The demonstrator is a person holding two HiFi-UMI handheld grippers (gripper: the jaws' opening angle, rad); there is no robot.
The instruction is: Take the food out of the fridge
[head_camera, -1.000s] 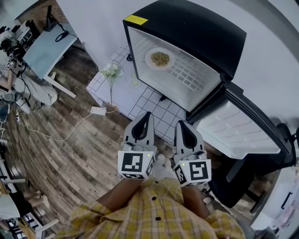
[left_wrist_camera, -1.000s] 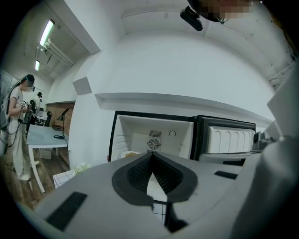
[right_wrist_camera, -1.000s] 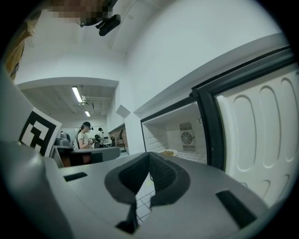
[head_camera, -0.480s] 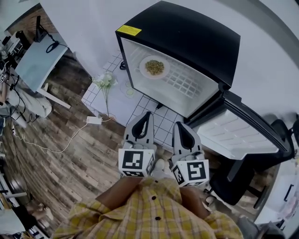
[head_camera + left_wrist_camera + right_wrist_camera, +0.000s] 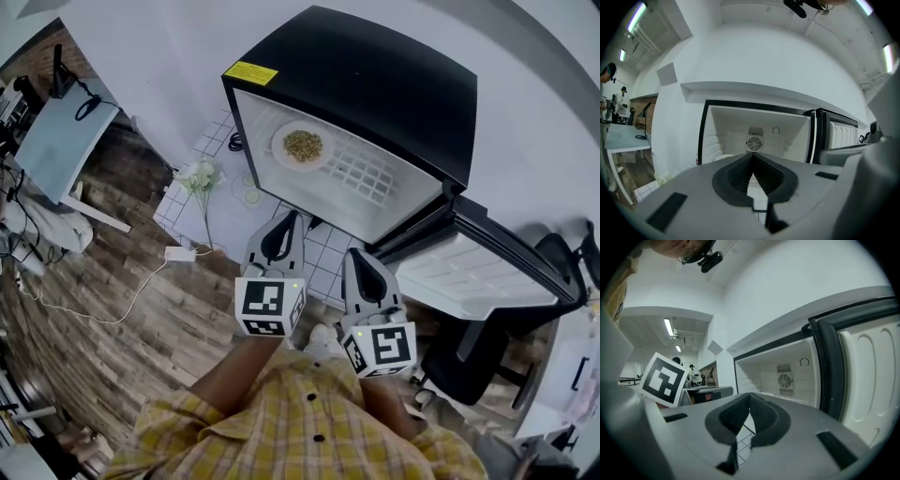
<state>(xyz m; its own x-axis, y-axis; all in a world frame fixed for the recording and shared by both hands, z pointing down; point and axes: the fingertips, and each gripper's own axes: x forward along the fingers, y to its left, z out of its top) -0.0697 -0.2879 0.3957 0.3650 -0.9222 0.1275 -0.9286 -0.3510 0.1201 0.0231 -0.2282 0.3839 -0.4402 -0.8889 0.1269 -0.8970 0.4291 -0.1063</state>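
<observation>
Lining up on the open fridge (image 5: 375,84), food not yet touched.
Left tongs (image 5: 292,220) and right tongs (image 5: 356,255) are both pinched together, empty; the plate of food (image 5: 302,145) sits ahead, so next they must open and reach in.

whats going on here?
A person stands facing an open fridge with a gripper in each hand. The door is swung out to the right, and a plate of food sits on the shelf inside. The left gripper and the right gripper both point at the fridge but are short of it, jaws together and empty. Nothing is out yet.
</observation>
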